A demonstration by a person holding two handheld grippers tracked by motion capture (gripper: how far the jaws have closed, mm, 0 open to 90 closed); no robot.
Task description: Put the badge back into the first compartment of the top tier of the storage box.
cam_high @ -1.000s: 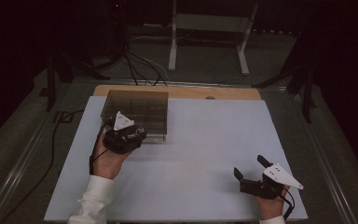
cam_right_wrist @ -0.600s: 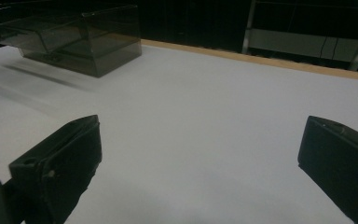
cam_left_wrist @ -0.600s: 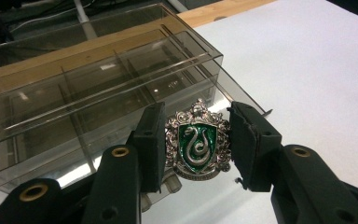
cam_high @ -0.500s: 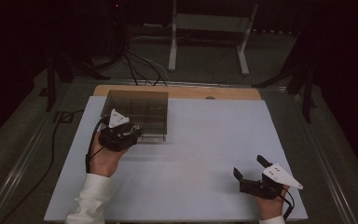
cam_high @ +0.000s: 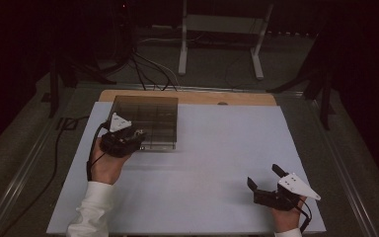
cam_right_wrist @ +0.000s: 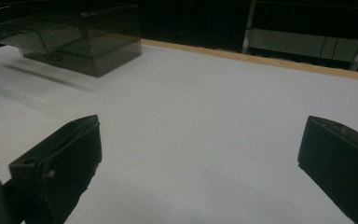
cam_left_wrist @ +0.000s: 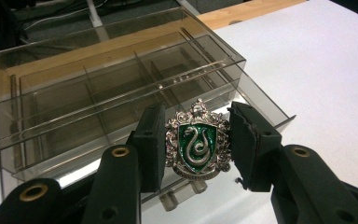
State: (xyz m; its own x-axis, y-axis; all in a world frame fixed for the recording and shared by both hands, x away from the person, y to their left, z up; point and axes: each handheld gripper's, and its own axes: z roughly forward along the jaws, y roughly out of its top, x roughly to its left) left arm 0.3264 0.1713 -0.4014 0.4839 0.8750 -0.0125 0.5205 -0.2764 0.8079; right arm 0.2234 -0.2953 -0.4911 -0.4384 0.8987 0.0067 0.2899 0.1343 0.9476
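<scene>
Green-enamelled crest badge (cam_left_wrist: 197, 140) is clamped upright between the left gripper (cam_left_wrist: 197, 144) pads at the smoked acrylic organiser box (cam_high: 148, 118), far-left corner of the surface; its compartments lie just beyond. Right gripper (cam_high: 266, 181) rests agape, empty, near-right edge

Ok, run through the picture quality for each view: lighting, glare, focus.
High view: dim, dark surroundings, soft detail on the left gripper. Left gripper view: crest badge sharp, glare streaks along the clear box edges. Right gripper view: right gripper jaws near and soft, background black.
</scene>
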